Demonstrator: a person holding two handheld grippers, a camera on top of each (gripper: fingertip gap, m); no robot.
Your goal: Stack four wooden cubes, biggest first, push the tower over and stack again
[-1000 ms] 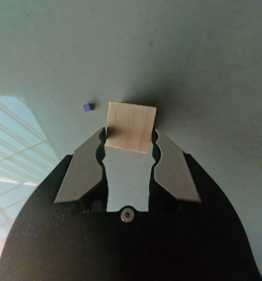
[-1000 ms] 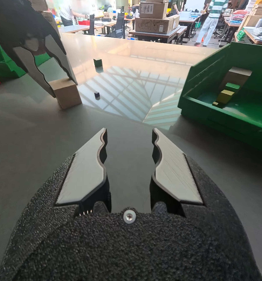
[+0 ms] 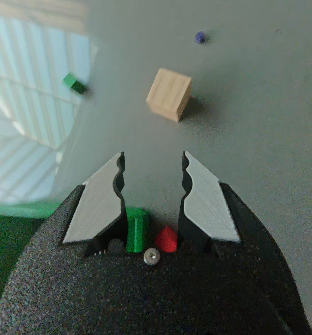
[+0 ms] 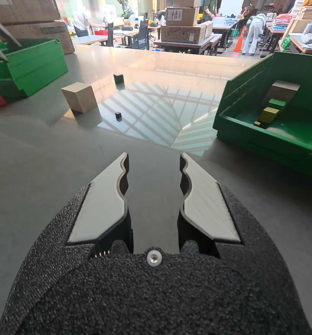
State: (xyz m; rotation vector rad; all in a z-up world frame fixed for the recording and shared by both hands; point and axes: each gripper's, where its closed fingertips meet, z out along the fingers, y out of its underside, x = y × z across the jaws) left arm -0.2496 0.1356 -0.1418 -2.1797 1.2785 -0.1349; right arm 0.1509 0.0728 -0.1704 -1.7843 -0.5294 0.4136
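Jaws of the left gripper (image 3: 153, 154) are gaping empty, wooden cube (image 3: 168, 94) lying ahead, apart; right gripper (image 4: 153, 155) is hovering parted, farther off, gripping nothing.

A wooden block (image 4: 79, 99), a small green cube (image 4: 118, 78) and a tiny dark cube (image 4: 118, 115) are seen on the tabletop (image 4: 43, 145), between two green bins (image 4: 260, 130).

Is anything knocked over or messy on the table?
Nothing looks spilled or broken. The wooden block sits flat on the grey table, with a small green cube and a tiny dark cube scattered loose nearby. Both tongs, left and right, are open and empty.
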